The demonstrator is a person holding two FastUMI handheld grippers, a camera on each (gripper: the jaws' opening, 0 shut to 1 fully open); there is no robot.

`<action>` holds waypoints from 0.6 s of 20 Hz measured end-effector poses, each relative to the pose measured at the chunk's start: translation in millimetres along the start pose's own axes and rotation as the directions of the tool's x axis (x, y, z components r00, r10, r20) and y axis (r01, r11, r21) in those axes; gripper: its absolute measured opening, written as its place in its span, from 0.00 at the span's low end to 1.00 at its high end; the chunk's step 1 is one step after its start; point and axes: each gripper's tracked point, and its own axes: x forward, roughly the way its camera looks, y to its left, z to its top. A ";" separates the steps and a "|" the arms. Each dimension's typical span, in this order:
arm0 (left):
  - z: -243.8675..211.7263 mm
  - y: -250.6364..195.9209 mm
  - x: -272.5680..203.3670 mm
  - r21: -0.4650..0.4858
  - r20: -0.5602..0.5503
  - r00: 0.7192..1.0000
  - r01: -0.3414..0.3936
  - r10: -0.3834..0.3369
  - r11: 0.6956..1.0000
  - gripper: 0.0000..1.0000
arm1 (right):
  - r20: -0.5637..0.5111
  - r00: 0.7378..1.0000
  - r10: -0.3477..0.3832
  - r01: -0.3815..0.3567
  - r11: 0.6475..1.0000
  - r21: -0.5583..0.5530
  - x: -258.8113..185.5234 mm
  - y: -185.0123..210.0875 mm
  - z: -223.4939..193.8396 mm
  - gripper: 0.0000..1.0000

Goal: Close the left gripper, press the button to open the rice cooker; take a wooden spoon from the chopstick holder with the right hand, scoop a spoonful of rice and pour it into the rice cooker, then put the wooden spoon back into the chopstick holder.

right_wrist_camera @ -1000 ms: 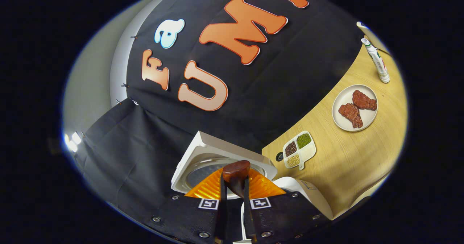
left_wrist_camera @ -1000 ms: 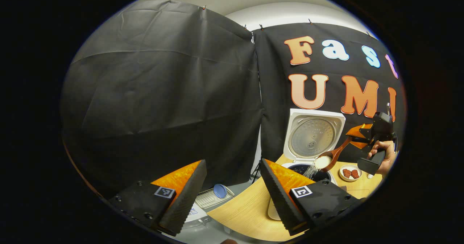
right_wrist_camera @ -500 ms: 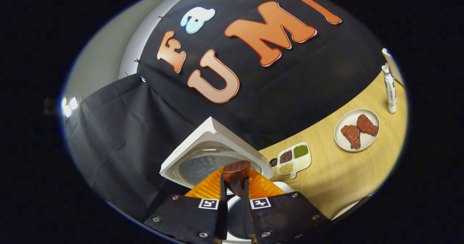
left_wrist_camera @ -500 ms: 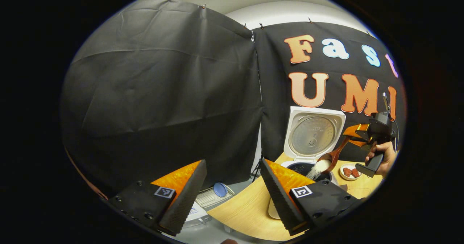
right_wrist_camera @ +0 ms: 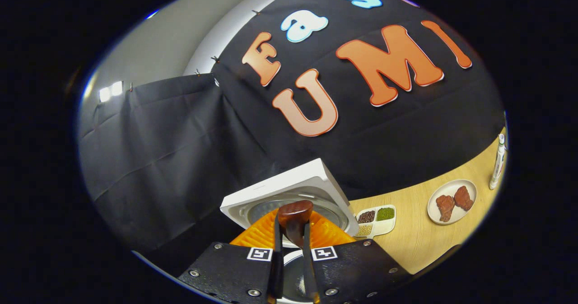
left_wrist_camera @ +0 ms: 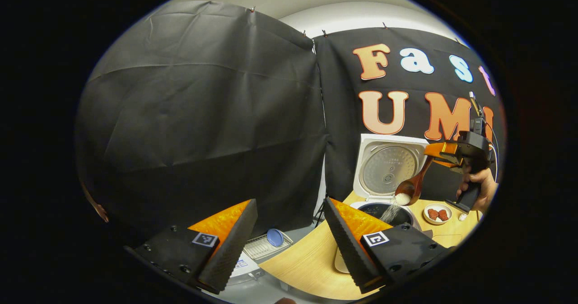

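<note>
- Pouring right now: the right gripper (left_wrist_camera: 440, 152) tips the wooden spoon (left_wrist_camera: 412, 185) over the open rice cooker (left_wrist_camera: 387, 191), and a thin stream of rice (left_wrist_camera: 392, 209) falls from the spoon's bowl into the dark inner pot
- Seen in the right gripper view, the right gripper (right_wrist_camera: 292, 231) has both fingers clamped on the spoon handle (right_wrist_camera: 294, 220), whose rounded end pokes up between them
- A hand (left_wrist_camera: 478, 191) grips the right gripper's handle, high above the table (left_wrist_camera: 307, 263) to the right of the cooker
- The cooker's lid (right_wrist_camera: 289, 195) stands raised, its metal inner plate facing forward
- The left gripper (left_wrist_camera: 289, 240) hangs back with its fingers spread wide apart, holding nothing, near the table's left edge
- Beyond the cooker sits a small plate (right_wrist_camera: 451, 201) with two pieces of reddish-brown meat, and nearer the lid a divided dish (right_wrist_camera: 377, 221) of beans and grains
- A white tube (right_wrist_camera: 498, 161) stands upright at the far right of the table
- Down off the table's edge, a blue disc (left_wrist_camera: 274, 237) lies on a wire rack (left_wrist_camera: 259, 247)
</note>
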 end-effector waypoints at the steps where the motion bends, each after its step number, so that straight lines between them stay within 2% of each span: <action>1: 0.5 -0.6 -0.1 -0.001 0.000 1.000 0.000 0.000 1.000 0.99 | 0.005 1.000 0.014 -0.014 0.999 -0.034 0.6 5.4 2.4 0.17; 4: -0.8 -0.5 -1.1 -0.001 0.001 1.000 0.004 -0.004 1.000 0.99 | 0.021 0.998 0.056 -0.053 0.990 -0.130 -4.4 25.3 20.9 0.17; 5: -0.2 -1.0 -1.6 -0.001 0.002 1.000 0.006 -0.006 1.000 0.98 | 0.024 0.997 0.069 -0.065 0.986 -0.155 -5.2 29.7 24.6 0.22; 6: 1.3 -1.5 -1.9 -0.001 0.004 1.000 0.006 -0.006 1.000 0.98 | 0.022 0.996 0.088 -0.082 0.980 -0.180 -5.0 34.6 24.1 0.22; 7: 2.0 -3.0 -0.8 -0.002 0.004 1.000 0.006 -0.006 1.000 0.99 | 0.023 0.994 0.103 -0.096 0.975 -0.201 -4.5 38.7 26.1 0.17; 12: 1.4 1.3 -4.0 -0.002 0.004 1.000 0.000 0.000 1.000 0.99 | 0.052 0.980 0.193 -0.164 0.925 -0.342 -11.2 69.6 37.4 0.17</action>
